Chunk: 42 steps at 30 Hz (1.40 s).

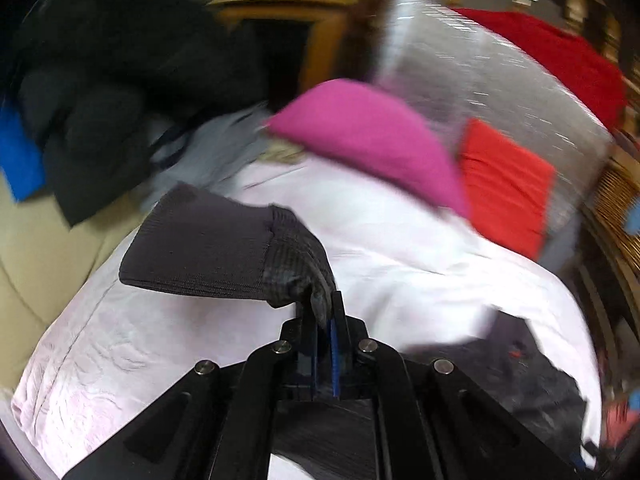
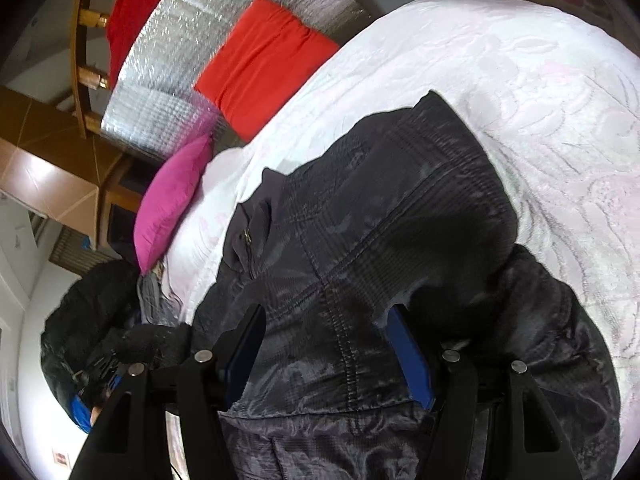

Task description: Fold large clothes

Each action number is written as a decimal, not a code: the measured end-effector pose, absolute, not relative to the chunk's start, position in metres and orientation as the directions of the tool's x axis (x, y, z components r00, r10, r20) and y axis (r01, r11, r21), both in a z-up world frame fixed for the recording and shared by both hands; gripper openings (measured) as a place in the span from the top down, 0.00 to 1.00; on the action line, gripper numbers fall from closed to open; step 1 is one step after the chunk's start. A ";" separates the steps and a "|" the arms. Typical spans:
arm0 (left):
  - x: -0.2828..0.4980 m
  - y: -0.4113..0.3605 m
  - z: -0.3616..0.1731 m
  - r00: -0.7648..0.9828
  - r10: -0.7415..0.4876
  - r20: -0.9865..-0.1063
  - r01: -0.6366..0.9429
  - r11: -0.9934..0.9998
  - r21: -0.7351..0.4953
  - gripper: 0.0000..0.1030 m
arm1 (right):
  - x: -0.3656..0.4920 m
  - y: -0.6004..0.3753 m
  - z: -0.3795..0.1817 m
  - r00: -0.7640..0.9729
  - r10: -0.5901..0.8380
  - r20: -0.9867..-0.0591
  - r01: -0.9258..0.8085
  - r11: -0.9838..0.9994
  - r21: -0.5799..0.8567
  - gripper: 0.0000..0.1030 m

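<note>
A dark grey quilted jacket [image 2: 360, 240] lies spread on a white embossed bedspread [image 2: 540, 100]. My left gripper [image 1: 326, 308] is shut on the jacket's sleeve just behind its ribbed cuff [image 1: 208, 248] and holds it above the bedspread [image 1: 400, 240]. More of the jacket shows at the lower right of the left wrist view [image 1: 520, 360]. My right gripper [image 2: 324, 316] is open, its blue-padded fingers [image 2: 408, 344] wide apart over the jacket's body, low and close to the fabric. Whether they touch it I cannot tell.
A magenta pillow [image 1: 372, 136] [image 2: 172, 200] and a red-orange folded cloth [image 1: 508, 188] [image 2: 268, 60] lie at the bed's head on a silver foil mat [image 2: 168, 68]. Dark clothes [image 1: 120, 100] are piled left. A wooden headboard [image 2: 84, 60] stands behind.
</note>
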<state>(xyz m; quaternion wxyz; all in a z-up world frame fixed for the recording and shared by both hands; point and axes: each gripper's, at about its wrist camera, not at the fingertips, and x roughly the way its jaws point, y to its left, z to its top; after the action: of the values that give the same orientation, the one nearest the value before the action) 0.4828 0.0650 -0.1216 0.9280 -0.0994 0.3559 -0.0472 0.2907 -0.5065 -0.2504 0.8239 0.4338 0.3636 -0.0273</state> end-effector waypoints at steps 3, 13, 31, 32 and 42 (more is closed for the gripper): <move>0.454 0.015 -0.098 0.742 -0.221 -0.633 0.128 0.973 -0.190 0.96 | 0.282 -0.515 -0.246 0.753 0.269 -0.601 0.358 0.598 0.717 0.35; 0.369 -0.170 -0.074 0.623 -0.440 -0.647 0.477 0.869 -0.131 0.96 | 0.252 -0.558 -0.239 0.808 0.251 -0.533 0.363 0.500 0.786 0.35; 0.325 -0.161 -0.132 0.558 -0.550 -0.621 0.497 0.821 -0.280 0.26 | 0.258 -0.555 -0.240 0.797 0.308 -0.519 0.335 0.488 0.806 0.35; 0.332 -0.140 -0.138 0.613 -0.489 -0.620 0.421 0.867 -0.267 0.26 | 0.262 -0.550 -0.241 0.787 0.312 -0.532 0.339 0.503 0.795 0.34; 0.372 -0.040 -0.206 0.693 -0.160 -0.703 0.080 0.986 -0.145 0.27 | 0.282 -0.547 -0.264 0.717 0.293 -0.633 0.410 0.557 0.722 0.35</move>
<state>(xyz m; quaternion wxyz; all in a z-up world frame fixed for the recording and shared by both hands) 0.3720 -0.0404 -0.2065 0.9187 -0.0516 0.3862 -0.0654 0.2821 -0.5467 -0.2638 0.7990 0.4691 0.3746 -0.0364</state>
